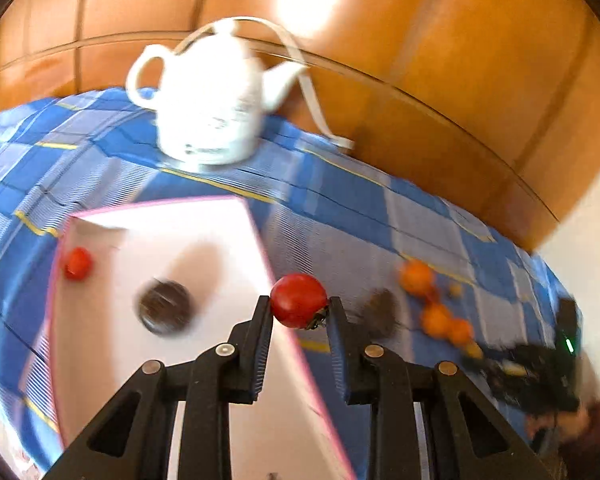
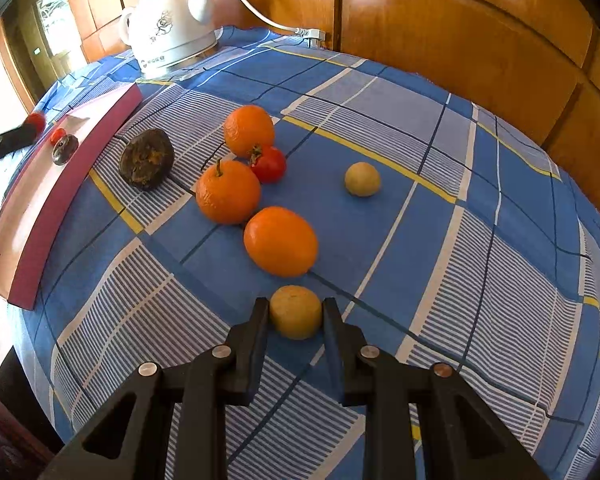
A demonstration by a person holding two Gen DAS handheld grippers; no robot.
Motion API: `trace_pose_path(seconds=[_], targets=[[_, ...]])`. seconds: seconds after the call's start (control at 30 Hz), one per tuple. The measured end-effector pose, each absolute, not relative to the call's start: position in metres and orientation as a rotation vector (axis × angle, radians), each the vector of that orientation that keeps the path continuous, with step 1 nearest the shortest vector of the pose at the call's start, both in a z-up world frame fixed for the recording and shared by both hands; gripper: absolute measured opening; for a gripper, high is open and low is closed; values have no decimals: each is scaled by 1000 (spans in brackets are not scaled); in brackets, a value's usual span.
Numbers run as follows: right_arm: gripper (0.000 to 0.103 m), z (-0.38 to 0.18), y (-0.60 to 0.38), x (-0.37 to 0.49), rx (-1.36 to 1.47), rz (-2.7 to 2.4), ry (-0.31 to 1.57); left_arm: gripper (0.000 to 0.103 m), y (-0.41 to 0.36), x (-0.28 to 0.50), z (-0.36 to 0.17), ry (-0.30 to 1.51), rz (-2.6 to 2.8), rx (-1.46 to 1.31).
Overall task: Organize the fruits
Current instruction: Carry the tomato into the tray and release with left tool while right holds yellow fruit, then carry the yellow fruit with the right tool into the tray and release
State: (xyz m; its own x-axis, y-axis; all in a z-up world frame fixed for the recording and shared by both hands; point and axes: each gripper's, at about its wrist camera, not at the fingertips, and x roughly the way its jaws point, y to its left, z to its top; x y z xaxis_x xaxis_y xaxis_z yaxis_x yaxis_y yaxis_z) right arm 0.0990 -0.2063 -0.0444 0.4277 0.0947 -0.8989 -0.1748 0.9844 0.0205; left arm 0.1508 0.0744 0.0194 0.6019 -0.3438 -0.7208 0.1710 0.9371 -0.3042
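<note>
Tomato (image 1: 298, 300) is gripped between the left gripper (image 1: 298, 308) jaws, just over the pink tray (image 1: 260, 232) edge; the yellow fruit (image 2: 295, 312) on the bench is clamped by the right gripper (image 2: 295, 314).

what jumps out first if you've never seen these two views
The left gripper holds a red tomato at the edge of the pink-rimmed box. The right gripper grips a small yellow fruit, with three oranges clustered beyond it on the blue checked cloth.
</note>
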Motion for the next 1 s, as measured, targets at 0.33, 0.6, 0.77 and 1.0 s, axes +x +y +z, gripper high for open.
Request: trace_pose_path(seconds=[0.33,0.6,0.77,1.0], targets=[[26,-45,-207,99,-73,170,1118,28,93,211,-18,965,-196,-201],[26,-46,-206,99,-77,170,1119,32,89,191,-20,951,-115,-132],[26,-45,-207,99,-74,168,1121,32,82,159,-13,919,-94,-104],[26,-45,-206,98,-87,164,1118,33,72,119,-2,873,-78,-55]])
